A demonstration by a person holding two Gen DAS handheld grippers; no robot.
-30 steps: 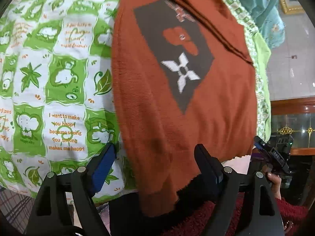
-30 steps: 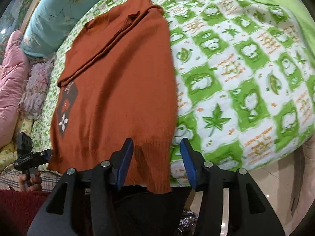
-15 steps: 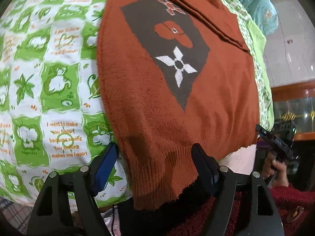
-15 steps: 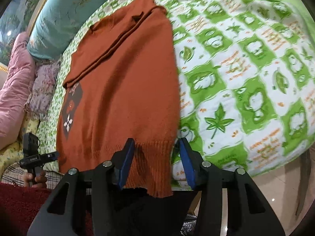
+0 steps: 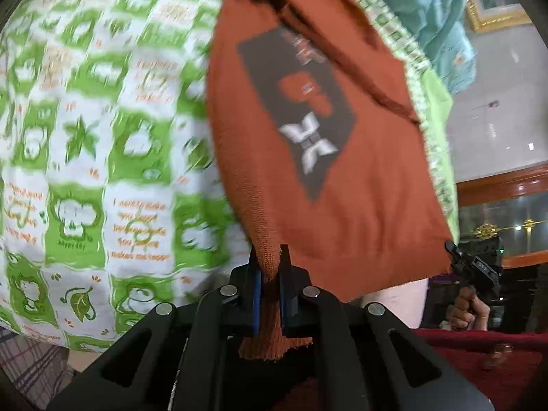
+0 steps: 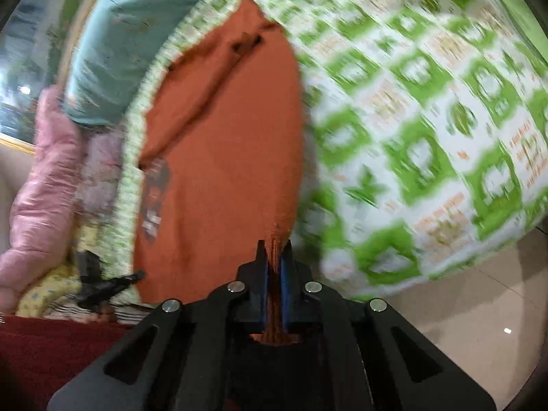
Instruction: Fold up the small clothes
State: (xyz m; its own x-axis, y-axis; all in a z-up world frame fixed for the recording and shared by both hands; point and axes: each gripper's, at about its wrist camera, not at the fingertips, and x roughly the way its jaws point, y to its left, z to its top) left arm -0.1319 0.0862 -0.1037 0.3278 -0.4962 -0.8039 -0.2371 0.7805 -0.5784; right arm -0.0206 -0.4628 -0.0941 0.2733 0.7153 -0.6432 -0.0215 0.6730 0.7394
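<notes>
A rust-orange knit sweater [image 5: 359, 185] with a dark flower patch lies on the green-and-white bedspread [image 5: 85, 137]. My left gripper [image 5: 269, 267] is shut on the sweater's ribbed hem at one bottom corner. In the right wrist view the sweater [image 6: 222, 157] stretches away toward the pillows, and my right gripper [image 6: 274, 263] is shut on its hem at the other bottom corner. Both views are blurred by motion. The sweater's collar end still rests on the bed.
A teal pillow [image 6: 113, 51] and a pink quilt [image 6: 37, 185] sit at the bed's head. The tiled floor [image 6: 462, 325] shows beyond the bed edge. The other hand-held gripper [image 5: 476, 267] appears at the right of the left wrist view.
Both grippers went from open around the hem to shut on it. Both views have shifted and blurred, and the hem corners are bunched between the fingers.
</notes>
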